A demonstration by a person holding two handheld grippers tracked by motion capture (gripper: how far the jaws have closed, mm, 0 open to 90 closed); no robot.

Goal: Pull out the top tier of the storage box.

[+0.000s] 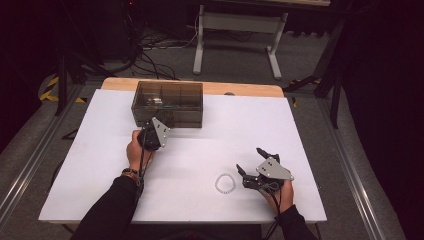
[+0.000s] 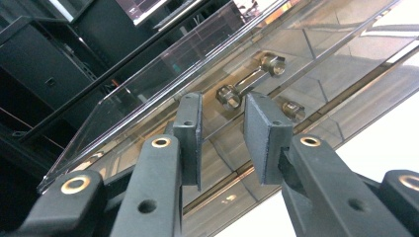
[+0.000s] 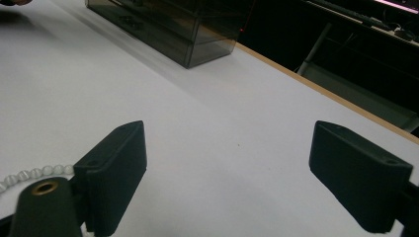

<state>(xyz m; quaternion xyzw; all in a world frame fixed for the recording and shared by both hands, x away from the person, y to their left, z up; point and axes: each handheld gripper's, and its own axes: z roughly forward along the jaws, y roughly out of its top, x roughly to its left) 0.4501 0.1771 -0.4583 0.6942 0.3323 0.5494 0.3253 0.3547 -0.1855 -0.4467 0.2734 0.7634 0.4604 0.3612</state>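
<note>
A smoky clear drawer box [image 1: 167, 102] stands at the far middle of the white table [image 1: 90, 170]. My left gripper [image 1: 161, 121] is right at the box's front. In the left gripper view its jaws [image 2: 222, 106] stand a little apart, open, just short of a metal bar handle [image 2: 249, 81] on a drawer front; the pads touch nothing. My right gripper [image 1: 250, 159] rests near the front right with its jaws wide open [image 3: 227, 138] and empty. A white bead bracelet [image 1: 225, 183] lies on the table just left of it, and its beads [image 3: 29, 174] show beside the left jaw.
The box [image 3: 188, 29] sits close to the table's wooden far edge [image 1: 240, 89]. Beyond the table stand a white desk frame [image 1: 235, 30] and loose cables [image 1: 150, 50] on the floor. Metal rails run along both sides.
</note>
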